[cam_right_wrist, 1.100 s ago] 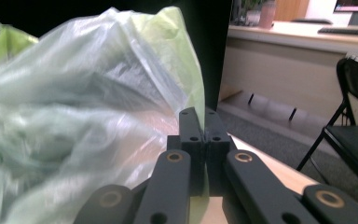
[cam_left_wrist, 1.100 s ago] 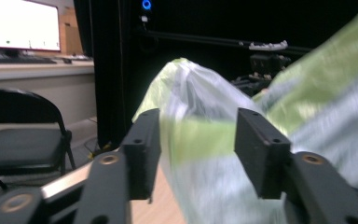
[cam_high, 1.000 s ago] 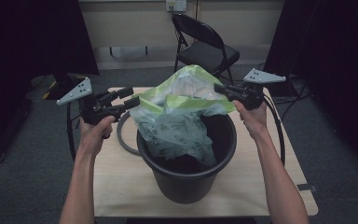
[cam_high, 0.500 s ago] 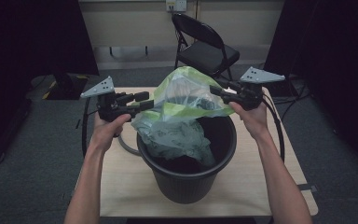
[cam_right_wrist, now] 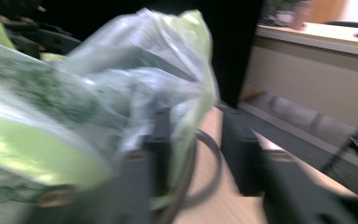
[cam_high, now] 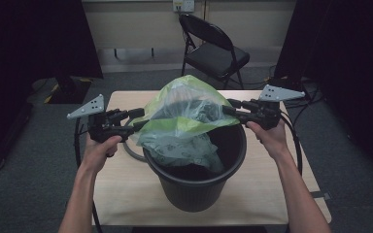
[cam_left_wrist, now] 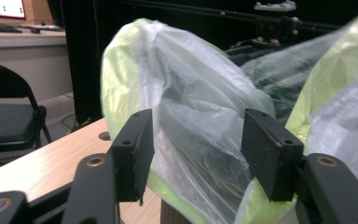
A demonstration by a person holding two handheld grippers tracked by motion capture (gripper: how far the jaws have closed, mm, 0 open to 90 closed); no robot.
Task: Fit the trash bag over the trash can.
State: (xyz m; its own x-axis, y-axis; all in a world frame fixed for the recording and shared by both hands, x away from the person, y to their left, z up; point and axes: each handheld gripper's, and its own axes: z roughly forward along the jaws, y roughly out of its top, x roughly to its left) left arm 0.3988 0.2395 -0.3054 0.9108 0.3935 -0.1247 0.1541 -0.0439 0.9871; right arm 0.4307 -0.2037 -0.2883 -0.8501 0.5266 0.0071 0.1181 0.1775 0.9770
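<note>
A black bucket (cam_high: 194,189) stands mid-table with a translucent green plastic bag (cam_high: 189,116) billowing up out of its mouth. My left gripper (cam_high: 140,120) meets the bag's left side. In the left gripper view its jaws (cam_left_wrist: 198,154) stand wide apart, with the bag (cam_left_wrist: 191,107) bulging between them. At the bag's right edge is my right gripper (cam_high: 227,107). The blurred right gripper view shows this gripper (cam_right_wrist: 198,144) with its jaws apart too, and the bag's rim (cam_right_wrist: 98,84) hangs over the left one.
The bucket sits on a small wooden table (cam_high: 126,194). A grey hoop (cam_high: 131,148) lies on the table just left of the bucket. Behind the table stands a black folding chair (cam_high: 213,53). Cables trail off both sides, and dark curtains flank the room.
My left gripper has swung in from the left and now reaches the bag. The bag has puffed up higher over the bucket. The right gripper has barely moved.
</note>
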